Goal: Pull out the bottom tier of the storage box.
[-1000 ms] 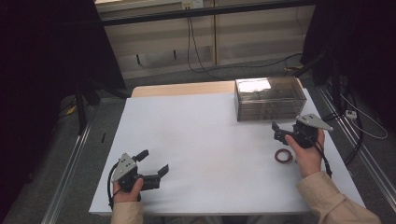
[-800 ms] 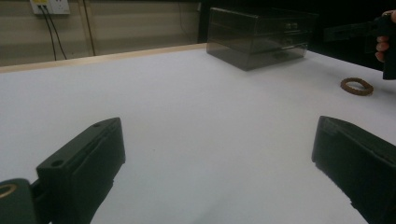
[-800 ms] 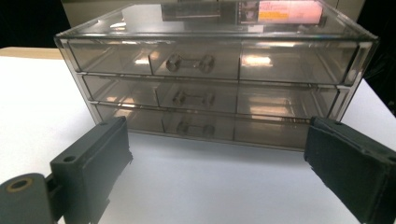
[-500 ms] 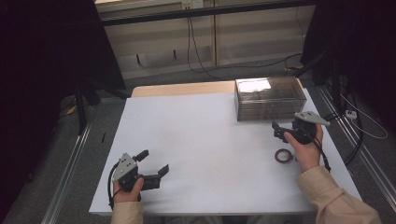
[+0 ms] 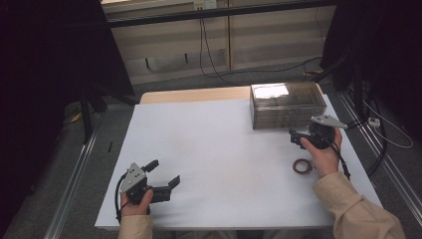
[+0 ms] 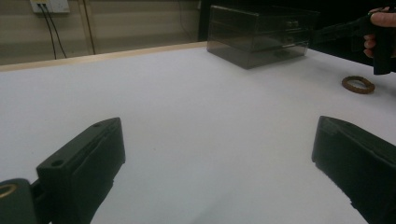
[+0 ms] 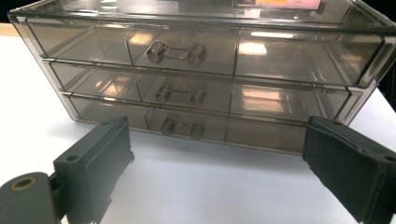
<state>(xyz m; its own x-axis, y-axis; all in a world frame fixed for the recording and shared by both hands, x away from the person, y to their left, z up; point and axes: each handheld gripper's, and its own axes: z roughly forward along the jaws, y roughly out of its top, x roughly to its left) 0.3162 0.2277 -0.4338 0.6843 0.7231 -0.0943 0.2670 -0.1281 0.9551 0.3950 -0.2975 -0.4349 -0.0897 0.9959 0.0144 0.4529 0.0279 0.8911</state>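
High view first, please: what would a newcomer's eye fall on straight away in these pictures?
A smoky clear three-drawer box stands at the far right of the white table, all drawers shut. The right tool hovers open just before it, facing the drawer handles. A small brown ring lies beside that hand.

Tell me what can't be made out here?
- Drawer box, right gripper view: smoky, glaring fronts hide any contents.
- Ring, high view: too small to tell its material.
- Right gripper, high view: the hand covers most of it.
- Left gripper, high view: its wrist is cut off by the bottom edge.
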